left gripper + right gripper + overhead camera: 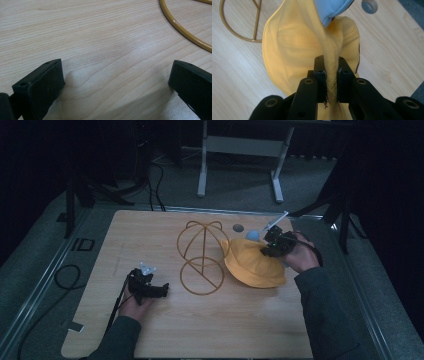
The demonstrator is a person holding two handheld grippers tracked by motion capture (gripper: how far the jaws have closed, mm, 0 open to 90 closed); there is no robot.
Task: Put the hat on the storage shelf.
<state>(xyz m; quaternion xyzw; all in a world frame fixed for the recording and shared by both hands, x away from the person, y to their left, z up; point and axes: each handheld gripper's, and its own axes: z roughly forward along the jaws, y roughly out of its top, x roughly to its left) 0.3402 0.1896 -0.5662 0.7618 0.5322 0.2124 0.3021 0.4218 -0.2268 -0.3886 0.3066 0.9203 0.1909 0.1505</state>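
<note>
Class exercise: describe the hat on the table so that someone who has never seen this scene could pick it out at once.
On the pale wooden table, look right of the golden wire hat stand. There lies a soft yellow fabric hat, its edge pinched in the right gripper. It is the one cloth thing there, yellow outside with a light blue lining.

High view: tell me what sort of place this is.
Probably a dim lab or recording workspace: a wooden tabletop on a carpeted floor, loose cables beside it, and a grey metal desk frame behind.

On the table, a wire stand sits at centre. A hat lies just right of it, touching. The left gripper rests left of the stand, the right gripper at the hat's far right edge.
</note>
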